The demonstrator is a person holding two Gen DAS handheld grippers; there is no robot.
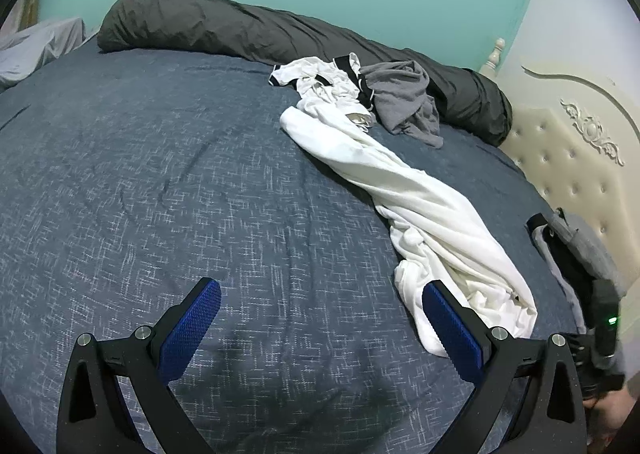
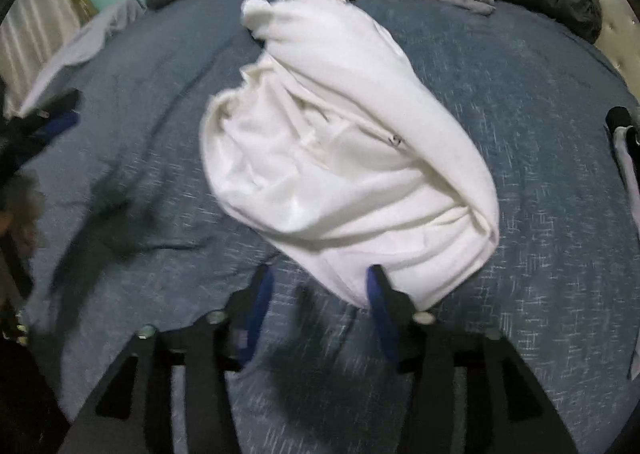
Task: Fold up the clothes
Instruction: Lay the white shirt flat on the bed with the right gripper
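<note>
The white garment (image 2: pixel 344 157) is lying crumpled on the bed (image 1: pixel 160 173), towards its headboard side. The right gripper (image 2: pixel 320 294), jaws wide, is reaching its near hem; the left gripper (image 1: pixel 320 318) is hovering with jaws wide. Next I judge: pinch the hem and spread it flat.

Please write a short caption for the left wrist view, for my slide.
Open left gripper hovers over the blue bedspread, beside a crumpled white garment awaiting folding.
</note>
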